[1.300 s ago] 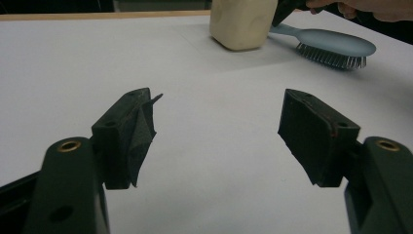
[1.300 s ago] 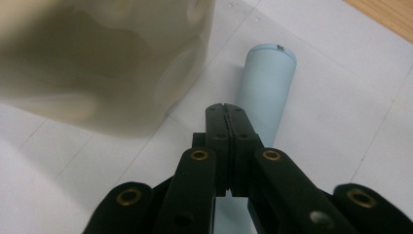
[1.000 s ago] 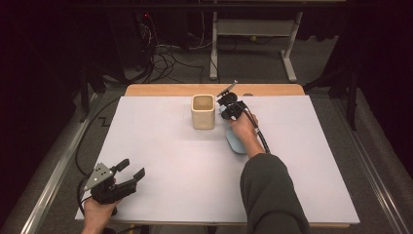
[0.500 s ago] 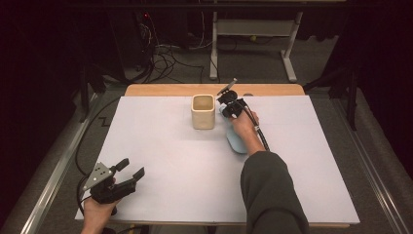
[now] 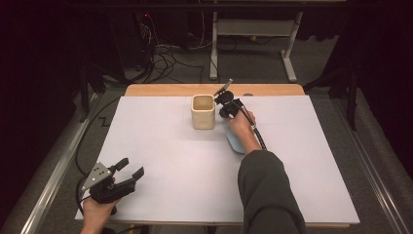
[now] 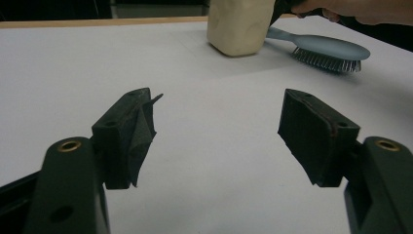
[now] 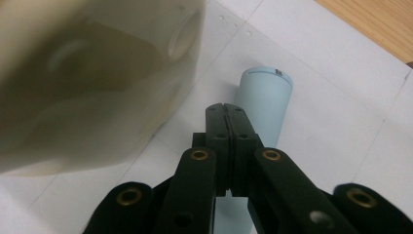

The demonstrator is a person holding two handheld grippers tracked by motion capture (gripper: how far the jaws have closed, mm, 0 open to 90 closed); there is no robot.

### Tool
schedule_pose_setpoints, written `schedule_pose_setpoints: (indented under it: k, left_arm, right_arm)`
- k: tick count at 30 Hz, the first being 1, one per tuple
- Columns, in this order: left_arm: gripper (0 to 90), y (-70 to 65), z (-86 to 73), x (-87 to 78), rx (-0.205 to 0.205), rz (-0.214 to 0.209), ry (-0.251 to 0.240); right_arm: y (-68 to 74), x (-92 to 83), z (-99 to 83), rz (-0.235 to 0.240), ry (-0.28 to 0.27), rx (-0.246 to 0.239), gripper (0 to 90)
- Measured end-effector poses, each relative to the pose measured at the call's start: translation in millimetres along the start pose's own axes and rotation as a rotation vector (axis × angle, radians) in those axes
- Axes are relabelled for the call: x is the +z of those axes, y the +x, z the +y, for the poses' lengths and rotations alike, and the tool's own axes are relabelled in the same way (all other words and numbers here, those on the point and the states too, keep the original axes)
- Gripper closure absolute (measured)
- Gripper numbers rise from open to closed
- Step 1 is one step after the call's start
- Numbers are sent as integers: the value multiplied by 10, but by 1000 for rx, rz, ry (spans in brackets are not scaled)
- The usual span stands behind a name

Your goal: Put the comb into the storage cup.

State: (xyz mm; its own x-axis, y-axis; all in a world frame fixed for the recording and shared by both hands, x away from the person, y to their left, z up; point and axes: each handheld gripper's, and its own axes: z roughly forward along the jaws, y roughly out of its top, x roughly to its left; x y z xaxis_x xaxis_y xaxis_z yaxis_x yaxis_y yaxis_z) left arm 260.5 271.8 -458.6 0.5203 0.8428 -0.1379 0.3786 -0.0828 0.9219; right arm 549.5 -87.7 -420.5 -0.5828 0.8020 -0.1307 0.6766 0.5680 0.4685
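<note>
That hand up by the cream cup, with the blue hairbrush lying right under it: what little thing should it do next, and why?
Probably open its jaws. The right tool hovers over the hairbrush handle beside the cup, but its jaws are pressed together with nothing between them, so it cannot take the handle yet. Once open, it could lower astride the handle. The left tool rests open near the table's front corner.

a cream square-mouthed container stands upright on the white sheet-covered table, toward its far edge and about midway across. just to its right lies a pale blue plastic hairbrush, bristles down, its handle end beside the container. the right gripper is over that handle, between container and brush head. the left gripper sits at the near left corner, well apart from them. a bare wooden strip runs behind the sheet.
</note>
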Motion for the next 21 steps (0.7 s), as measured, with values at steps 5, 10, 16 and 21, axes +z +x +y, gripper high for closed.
schedule_pose_setpoints:
  k: [5,10,16,21]
  left_arm:
    - [299,-4,-1,7,2,-2,2]
    - [299,0,-2,6,2,-1,4]
    - [298,-1,-3,6,4,0,4]
    - [299,-20,-4,0,17,1,6]
  right_arm:
    - [-19,13,-7,-4,9,11,900]
    - [-25,35,-11,-12,18,22,900]
    - [-100,45,-58,-29,46,31,900]
    - [-134,42,-124,-41,60,35,900]
